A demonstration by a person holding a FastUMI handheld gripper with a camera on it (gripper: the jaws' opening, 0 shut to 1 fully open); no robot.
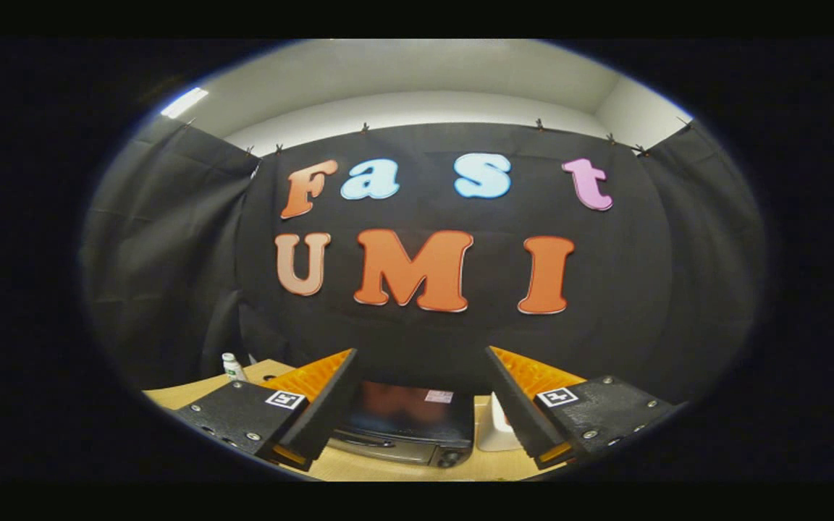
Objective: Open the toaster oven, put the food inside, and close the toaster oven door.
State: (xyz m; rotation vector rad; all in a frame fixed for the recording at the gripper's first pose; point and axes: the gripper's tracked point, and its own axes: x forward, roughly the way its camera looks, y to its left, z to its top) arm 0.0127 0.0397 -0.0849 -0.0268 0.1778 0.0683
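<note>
Black glossy toaster oven (406, 427) on wooden table (178, 394), door shut; claw (420, 394) spread wide, empty.

**Toaster oven: on surface, door closed**

Item: toaster oven (408, 427), dark glossy top with a small pale label near its rear right corner; metallic front face with a long handle bar and a round knob at its right end. Pose: upright, level, front facing the claw (420, 405). State: door appears shut. Location: on the pale wooden surface (185, 394), below and just ahead of the claw, seen through the wide gap between its two spread fingers, touching neither. Food: not identifiable.
</note>
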